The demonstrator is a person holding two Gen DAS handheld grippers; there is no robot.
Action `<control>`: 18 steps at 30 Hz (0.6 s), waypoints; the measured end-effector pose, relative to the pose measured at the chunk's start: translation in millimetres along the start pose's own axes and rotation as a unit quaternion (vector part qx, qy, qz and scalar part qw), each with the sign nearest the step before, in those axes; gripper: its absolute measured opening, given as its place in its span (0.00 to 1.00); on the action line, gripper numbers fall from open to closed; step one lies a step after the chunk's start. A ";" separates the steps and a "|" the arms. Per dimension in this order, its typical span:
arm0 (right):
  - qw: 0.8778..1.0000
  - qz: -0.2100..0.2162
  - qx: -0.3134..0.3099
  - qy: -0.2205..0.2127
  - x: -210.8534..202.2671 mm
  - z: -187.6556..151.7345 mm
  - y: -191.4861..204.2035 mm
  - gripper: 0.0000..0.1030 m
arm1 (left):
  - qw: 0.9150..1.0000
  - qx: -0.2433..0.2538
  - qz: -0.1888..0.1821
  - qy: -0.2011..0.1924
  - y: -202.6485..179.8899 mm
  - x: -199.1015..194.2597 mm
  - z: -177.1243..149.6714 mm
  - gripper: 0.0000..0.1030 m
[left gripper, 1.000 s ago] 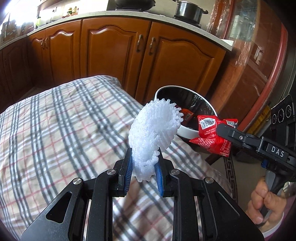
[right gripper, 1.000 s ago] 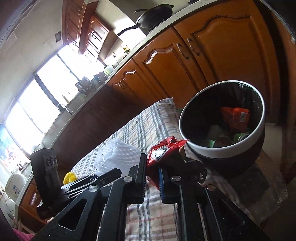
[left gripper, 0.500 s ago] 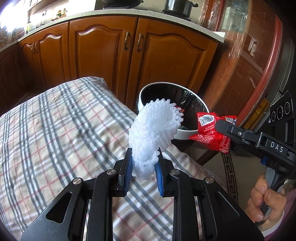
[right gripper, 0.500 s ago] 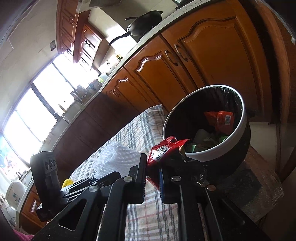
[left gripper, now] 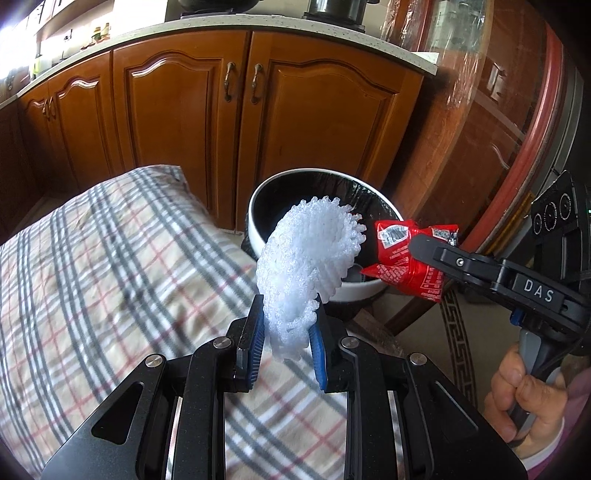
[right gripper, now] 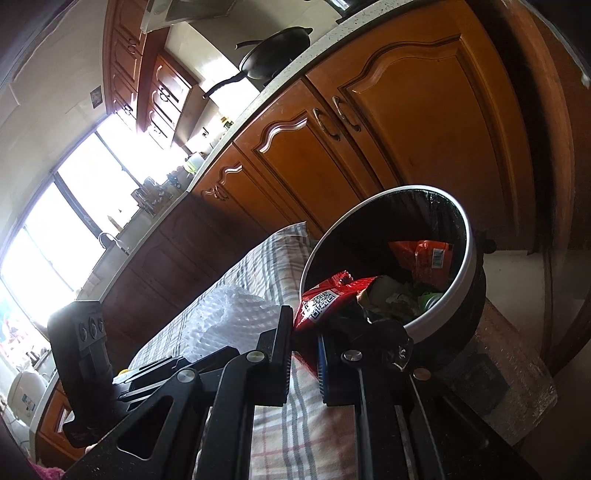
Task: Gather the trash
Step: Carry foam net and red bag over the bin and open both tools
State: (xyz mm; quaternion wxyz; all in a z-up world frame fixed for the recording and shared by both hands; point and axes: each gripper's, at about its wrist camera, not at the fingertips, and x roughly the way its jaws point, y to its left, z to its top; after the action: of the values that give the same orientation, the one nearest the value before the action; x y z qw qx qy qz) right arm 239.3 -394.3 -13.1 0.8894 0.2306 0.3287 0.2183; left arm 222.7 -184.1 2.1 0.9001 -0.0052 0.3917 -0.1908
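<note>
My left gripper is shut on a white foam fruit net and holds it up above the checked tablecloth, just short of the trash bin. My right gripper is shut on a red snack wrapper, which also shows in the left wrist view, at the bin's near rim. The bin is round, white-rimmed, lined with a black bag, and holds an orange wrapper and other trash. The foam net shows in the right wrist view too.
Wooden kitchen cabinets stand right behind the bin under a stone counter. A glass-fronted cabinet rises at the right. The bin sits on a low stand beside the table's end. A black pan is on the counter.
Both grippers have moved forward toward the bin with their loads. The bin looks larger and closer, and the red wrapper now overlaps its rim in the right wrist view.
</note>
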 end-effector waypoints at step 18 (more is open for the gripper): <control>1.000 -0.013 0.013 0.006 19.5 29.6 -24.1 0.12 | 1.000 0.027 0.008 0.006 -13.6 35.4 45.2 0.20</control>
State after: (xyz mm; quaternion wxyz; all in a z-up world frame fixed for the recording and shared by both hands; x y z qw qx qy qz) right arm 278.7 -410.8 -15.9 0.8872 0.2369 0.3394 0.2039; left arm 272.1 -215.4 10.7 0.8991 0.0231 0.3919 -0.1937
